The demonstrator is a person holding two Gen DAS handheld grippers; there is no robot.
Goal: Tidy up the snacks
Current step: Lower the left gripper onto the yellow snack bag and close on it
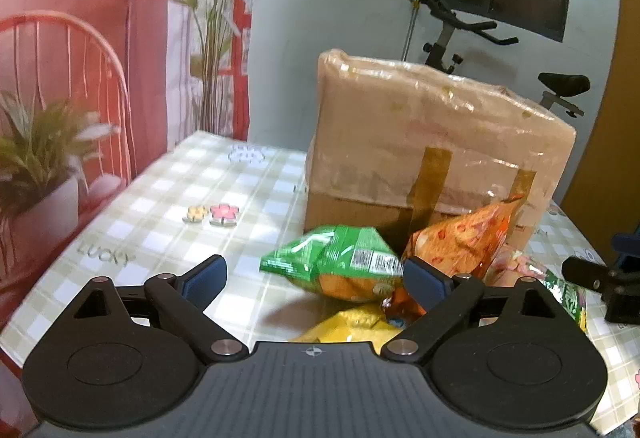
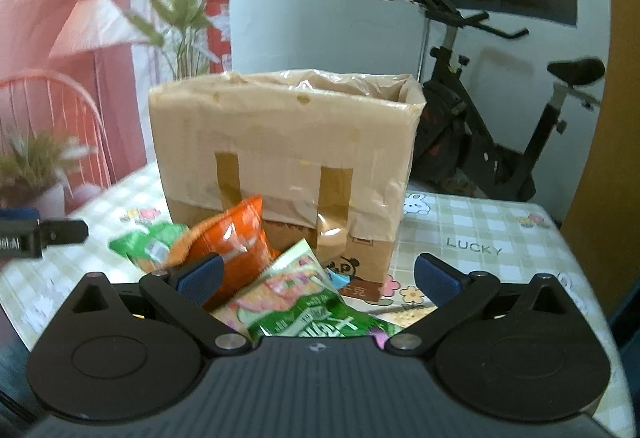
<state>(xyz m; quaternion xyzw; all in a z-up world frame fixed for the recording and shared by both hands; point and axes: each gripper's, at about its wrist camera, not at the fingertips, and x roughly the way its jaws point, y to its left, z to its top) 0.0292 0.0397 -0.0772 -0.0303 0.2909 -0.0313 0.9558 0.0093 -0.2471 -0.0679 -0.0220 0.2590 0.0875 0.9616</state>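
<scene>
My left wrist camera looks slightly downward from near the left, close over the crinkly snack packets (image 1: 340, 262). My right wrist camera faces likewise from nearer the right. Both share the tall tape-wrapped brown cardboard box (image 1: 432, 142) (image 2: 280, 150) and checked green-and-white tablecloth (image 1: 168, 198) (image 2: 480, 222).

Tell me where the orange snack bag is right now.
The orange snack bag leans against the front of the cardboard box on the table, between the green bag at its left and the green-and-pink packet in the right wrist view.
</scene>
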